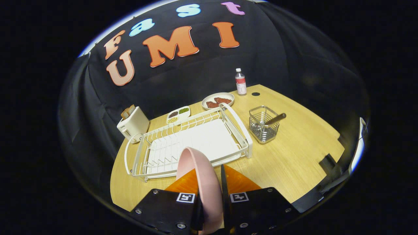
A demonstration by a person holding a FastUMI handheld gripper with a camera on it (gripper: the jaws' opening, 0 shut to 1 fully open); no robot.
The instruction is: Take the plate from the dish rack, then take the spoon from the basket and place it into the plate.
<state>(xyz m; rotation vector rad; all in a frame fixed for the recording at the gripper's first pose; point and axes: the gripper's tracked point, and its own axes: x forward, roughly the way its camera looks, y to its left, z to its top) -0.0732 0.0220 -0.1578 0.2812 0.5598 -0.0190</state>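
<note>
A pink plate (pixel 200 176) stands on edge between my two fingers, and my gripper (pixel 210 178) is shut on its rim. I hold it above the wooden table, on the near side of the white dish rack (pixel 196 140), whose slots hold nothing. Beyond the fingers and to the right of the rack stands a wire basket (pixel 263 125). A spoon with a brown handle (pixel 276 119) leans out of the basket toward the right.
A white toaster (pixel 133 124) sits left of the rack. Behind the rack lie a divided dish of seeds (pixel 178 114) and a plate of red slices (pixel 217 100), with a small bottle (pixel 240 82) further back. Bare wooden table (pixel 294 156) spreads right of the rack.
</note>
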